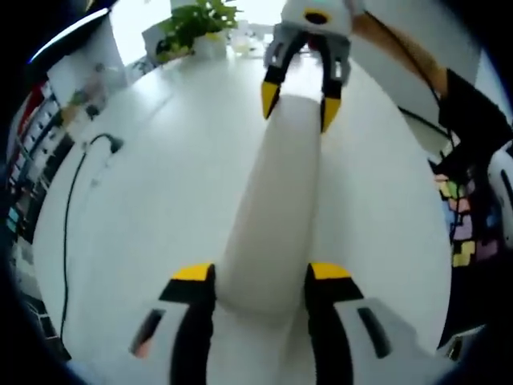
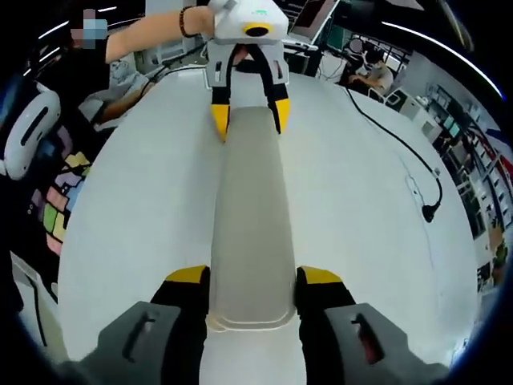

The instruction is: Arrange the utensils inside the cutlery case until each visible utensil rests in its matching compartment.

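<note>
While the long white case (image 2: 250,216) lies flat on the white table (image 2: 136,200), 2 grippers hold it, 1 at each end. The right gripper (image 2: 252,281) squeezes the near end, and the left gripper (image 1: 260,277) squeezes the far end, so the case runs straight between them.

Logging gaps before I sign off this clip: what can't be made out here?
- Utensils and compartments: the closed lid of the cutlery case hides the inside, in both views.
- Near end of the case: left gripper view, blurred and cut off between the left tongs.
- Grip: right tongs flank the case end; real contact is unclear.
- Cable on the table: its far end is cut off at the edge of the right gripper view.
</note>
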Demonstrator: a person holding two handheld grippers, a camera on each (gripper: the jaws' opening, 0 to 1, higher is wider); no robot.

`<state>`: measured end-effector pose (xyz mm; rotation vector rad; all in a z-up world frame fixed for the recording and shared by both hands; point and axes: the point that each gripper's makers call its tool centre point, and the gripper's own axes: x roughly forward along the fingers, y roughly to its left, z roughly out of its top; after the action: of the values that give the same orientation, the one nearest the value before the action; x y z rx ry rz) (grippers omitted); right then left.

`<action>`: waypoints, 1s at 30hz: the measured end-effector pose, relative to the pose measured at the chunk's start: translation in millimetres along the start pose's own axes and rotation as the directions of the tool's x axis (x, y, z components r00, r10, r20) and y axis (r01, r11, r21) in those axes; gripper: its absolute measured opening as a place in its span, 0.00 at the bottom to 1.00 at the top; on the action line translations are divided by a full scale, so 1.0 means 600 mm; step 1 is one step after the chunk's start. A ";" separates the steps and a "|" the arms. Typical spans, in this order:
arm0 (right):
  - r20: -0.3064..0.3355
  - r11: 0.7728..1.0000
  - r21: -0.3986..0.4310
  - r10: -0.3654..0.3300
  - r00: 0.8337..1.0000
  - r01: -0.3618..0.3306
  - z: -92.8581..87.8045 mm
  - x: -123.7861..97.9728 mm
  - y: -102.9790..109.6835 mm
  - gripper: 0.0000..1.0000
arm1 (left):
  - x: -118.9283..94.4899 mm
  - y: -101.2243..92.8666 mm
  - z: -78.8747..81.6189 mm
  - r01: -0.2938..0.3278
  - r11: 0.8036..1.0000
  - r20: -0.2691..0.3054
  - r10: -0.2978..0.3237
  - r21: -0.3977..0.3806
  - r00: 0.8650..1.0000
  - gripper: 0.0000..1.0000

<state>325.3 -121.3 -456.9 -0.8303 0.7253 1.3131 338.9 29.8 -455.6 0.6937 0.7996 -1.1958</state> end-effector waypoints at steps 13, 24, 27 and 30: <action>-0.019 0.998 0.051 0.033 0.999 -0.032 -0.013 0.015 -0.015 0.45 | 0.014 0.005 -0.006 0.010 1.000 0.011 -0.010 -0.028 1.000 0.47; 0.001 0.990 0.138 0.037 0.999 -0.037 -0.020 0.016 -0.012 0.47 | 0.017 0.005 -0.007 0.023 0.998 0.029 -0.021 -0.060 0.999 0.48; 0.030 0.989 0.143 0.032 0.999 -0.036 -0.020 0.015 -0.013 0.47 | 0.016 0.004 -0.007 0.026 0.998 0.050 -0.023 -0.059 0.998 0.49; 0.047 0.989 0.144 0.035 0.998 -0.041 -0.019 0.015 -0.014 0.47 | 0.017 0.004 -0.006 0.028 0.998 0.066 -0.024 -0.061 0.998 0.49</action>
<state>334.6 -126.9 -469.9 -0.6715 0.7946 1.2924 342.3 28.1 -466.0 0.5929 0.7896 -1.2060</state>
